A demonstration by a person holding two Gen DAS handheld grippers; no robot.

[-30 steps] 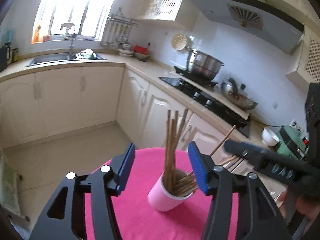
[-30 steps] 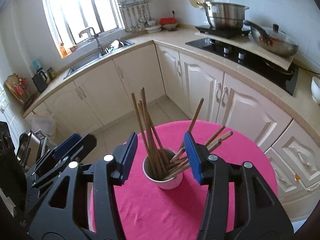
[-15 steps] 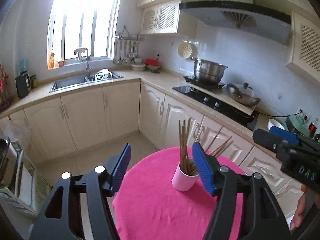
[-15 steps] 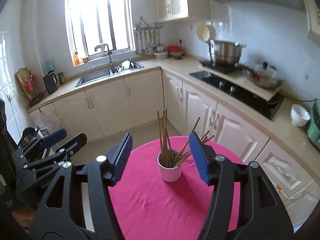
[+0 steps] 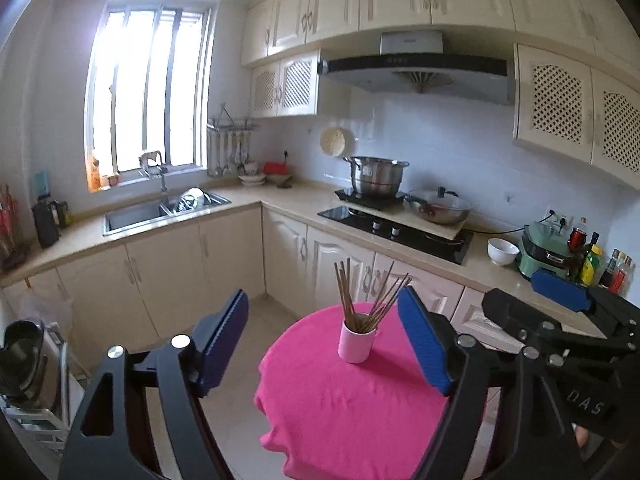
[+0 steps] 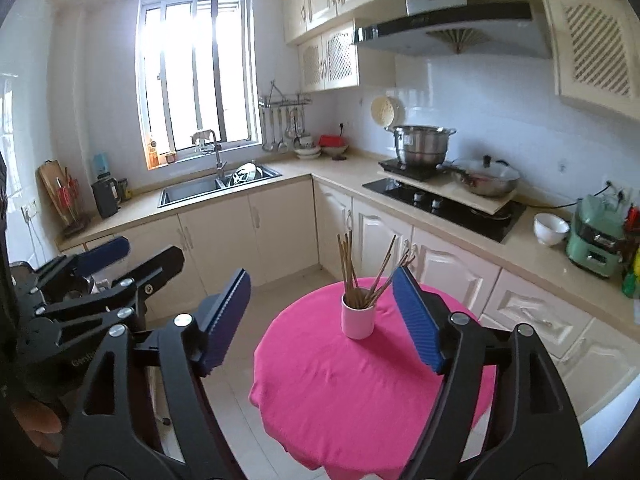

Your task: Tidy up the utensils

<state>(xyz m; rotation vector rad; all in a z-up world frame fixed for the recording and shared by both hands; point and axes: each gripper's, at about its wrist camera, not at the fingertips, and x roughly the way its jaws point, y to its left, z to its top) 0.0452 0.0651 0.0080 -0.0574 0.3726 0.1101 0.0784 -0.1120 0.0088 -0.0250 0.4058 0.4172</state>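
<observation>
A white cup [image 5: 355, 342] holding several brown wooden chopsticks [image 5: 347, 292] stands upright on a round table with a pink cloth [image 5: 352, 408]. The cup [image 6: 357, 318], chopsticks [image 6: 349, 268] and cloth [image 6: 352, 392] also show in the right wrist view. My left gripper [image 5: 322, 342] is open and empty, held back from and above the table. My right gripper [image 6: 320, 320] is open and empty, likewise well back from the cup. Each gripper shows at the edge of the other's view: the right one [image 5: 560, 292] and the left one [image 6: 102, 254].
An L-shaped kitchen counter runs behind the table, with a sink [image 6: 216, 186], a stove [image 6: 444, 204] carrying a steel pot [image 6: 420, 144] and a wok [image 6: 484, 178], a white bowl [image 6: 550, 228] and a green appliance [image 6: 596, 236]. Tiled floor [image 5: 240, 400] lies left of the table.
Both grippers have pulled back and up from the cup, which now looks small and far. Both stay open and empty. The cup and chopsticks have not moved.
</observation>
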